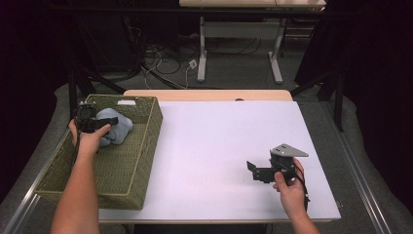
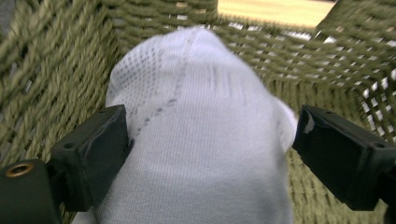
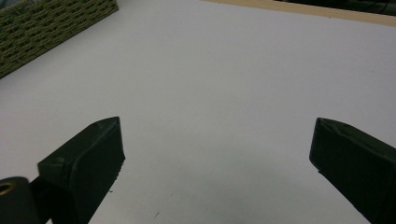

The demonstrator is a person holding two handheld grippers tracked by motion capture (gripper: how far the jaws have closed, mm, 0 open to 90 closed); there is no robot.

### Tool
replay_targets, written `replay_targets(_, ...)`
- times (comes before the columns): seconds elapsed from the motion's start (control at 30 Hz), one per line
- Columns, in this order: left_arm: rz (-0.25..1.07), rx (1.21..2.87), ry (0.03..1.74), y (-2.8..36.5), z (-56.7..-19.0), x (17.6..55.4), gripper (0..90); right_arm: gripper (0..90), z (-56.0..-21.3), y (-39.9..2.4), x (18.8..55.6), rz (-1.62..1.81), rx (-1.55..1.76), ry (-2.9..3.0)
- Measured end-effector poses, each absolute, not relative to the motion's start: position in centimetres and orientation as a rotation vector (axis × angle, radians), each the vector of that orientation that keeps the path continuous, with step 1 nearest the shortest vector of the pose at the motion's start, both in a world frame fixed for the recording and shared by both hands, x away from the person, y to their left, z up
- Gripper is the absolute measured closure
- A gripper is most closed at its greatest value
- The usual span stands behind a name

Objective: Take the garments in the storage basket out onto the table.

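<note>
Left gripper view: left gripper point(image 2: 210, 140) jaws straddle white sock point(image 2: 201, 140), not clamped. Should close squarely mid-bundle, clear of wicker basket point(image 2: 56, 56). Right gripper point(image 3: 215, 154) jaws apart, empty.

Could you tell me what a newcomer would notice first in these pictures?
Probably the pale sock bunched at the far end of the green woven basket on the table's left, with the left gripper straddling it. Next, the right gripper hovering open over the bare white table at the right.
</note>
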State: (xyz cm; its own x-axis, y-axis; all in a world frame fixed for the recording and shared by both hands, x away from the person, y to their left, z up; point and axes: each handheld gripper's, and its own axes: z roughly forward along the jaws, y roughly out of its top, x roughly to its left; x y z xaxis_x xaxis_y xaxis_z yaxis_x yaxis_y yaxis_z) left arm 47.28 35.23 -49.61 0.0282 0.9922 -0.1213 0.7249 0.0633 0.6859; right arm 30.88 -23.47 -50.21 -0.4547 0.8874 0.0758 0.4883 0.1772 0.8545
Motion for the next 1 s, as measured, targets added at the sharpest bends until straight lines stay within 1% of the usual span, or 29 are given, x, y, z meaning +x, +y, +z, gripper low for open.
replay_targets(0.07,0.577,1.736,1.767,35.4,-49.9,47.3,13.0,2.7,-50.3,-23.4,30.9,1.205,1.289,2.014)
replay_targets(0.1,0.577,1.716,1.768,35.3,-50.0,47.4,13.2,2.7,-50.3,-23.4,30.9,1.207,1.291,2.015)
replay_targets(0.23,0.575,1.72,1.76,35.5,-50.1,47.4,13.6,2.8,-50.3,-23.4,30.9,1.202,1.292,2.021)
replay_targets(0.43,0.549,1.727,1.775,35.7,-50.5,47.3,16.6,2.8,-50.4,-23.3,30.9,1.203,1.294,2.027)
replay_targets(0.53,0.552,1.739,1.756,35.9,-50.7,47.3,18.1,2.8,-50.4,-23.3,30.9,1.201,1.291,2.029)
replay_targets(0.63,0.55,1.727,1.755,36.1,-50.9,47.2,24.7,2.8,-50.5,-23.3,31.0,1.202,1.293,2.032)
replay_targets(0.83,0.533,1.74,1.765,36.3,-50.9,47.2,28.5,2.9,-50.6,-23.3,31.0,1.195,1.303,2.033)
replay_targets(0.87,0.534,1.741,1.767,36.2,-50.9,47.2,31.6,2.9,-50.6,-23.3,31.0,1.192,1.298,2.039)
replay_targets(0.97,0.528,1.74,1.771,36.2,-50.9,47.1,34.1,2.9,-50.6,-23.3,31.0,1.199,1.297,2.039)
replay_targets(1.0,0.521,1.738,1.776,36.2,-50.8,47.1,37.1,3.0,-50.6,-23.3,31.0,1.2,1.298,2.04)
